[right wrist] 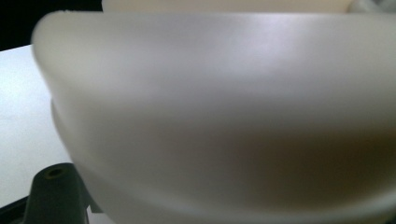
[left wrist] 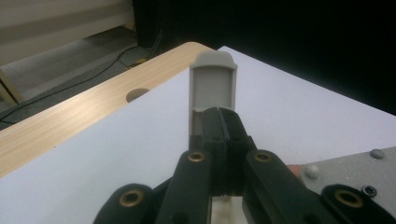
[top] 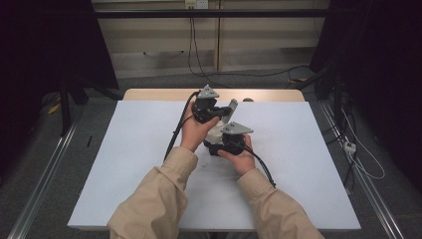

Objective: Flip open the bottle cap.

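Grey plastic piece (left wrist: 212, 84) clamped in left gripper (left wrist: 219, 122) (right gripper's (top: 234, 142) grip unclear).

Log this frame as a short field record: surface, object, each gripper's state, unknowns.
surface: white sheet over a wooden table
object: pale grey-white plastic piece, held up above the sheet between both grippers
left gripper: jaws shut on a flat tab of the piece
right gripper: pressed up against the piece's rounded body; jaw state cannot be told
hands: person's left hand, right hand
unknowns: what the piece is
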`<state>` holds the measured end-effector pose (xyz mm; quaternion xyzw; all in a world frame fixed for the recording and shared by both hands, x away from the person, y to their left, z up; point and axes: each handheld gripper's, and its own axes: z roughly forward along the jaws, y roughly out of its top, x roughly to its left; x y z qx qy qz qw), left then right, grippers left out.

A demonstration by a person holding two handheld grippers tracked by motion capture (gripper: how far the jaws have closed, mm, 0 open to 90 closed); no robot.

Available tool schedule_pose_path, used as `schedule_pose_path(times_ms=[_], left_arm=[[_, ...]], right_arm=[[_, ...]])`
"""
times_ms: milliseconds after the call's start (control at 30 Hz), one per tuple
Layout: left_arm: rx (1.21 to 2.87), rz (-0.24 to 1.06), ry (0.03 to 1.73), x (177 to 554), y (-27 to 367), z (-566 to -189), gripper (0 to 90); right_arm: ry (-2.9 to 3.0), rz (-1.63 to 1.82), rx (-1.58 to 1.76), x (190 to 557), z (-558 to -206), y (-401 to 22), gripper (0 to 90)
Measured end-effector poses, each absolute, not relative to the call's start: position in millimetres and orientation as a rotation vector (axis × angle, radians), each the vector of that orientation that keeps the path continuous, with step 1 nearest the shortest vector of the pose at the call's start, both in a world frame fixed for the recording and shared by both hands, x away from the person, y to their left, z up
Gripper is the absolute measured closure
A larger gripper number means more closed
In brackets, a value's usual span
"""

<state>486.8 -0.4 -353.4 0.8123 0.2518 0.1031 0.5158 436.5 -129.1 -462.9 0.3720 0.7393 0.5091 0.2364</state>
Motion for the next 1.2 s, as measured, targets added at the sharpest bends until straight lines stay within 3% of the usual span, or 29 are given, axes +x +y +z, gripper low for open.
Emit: schedule_pose_path(times_ms=[1200], left_arm=[[1.97, 0.238, 0.598, 491.3, -6.1, -359.7, 90.0]], right_arm=[[2.027, 1.393, 1.016, 436.6, -463.1, -128.8, 19.1]])
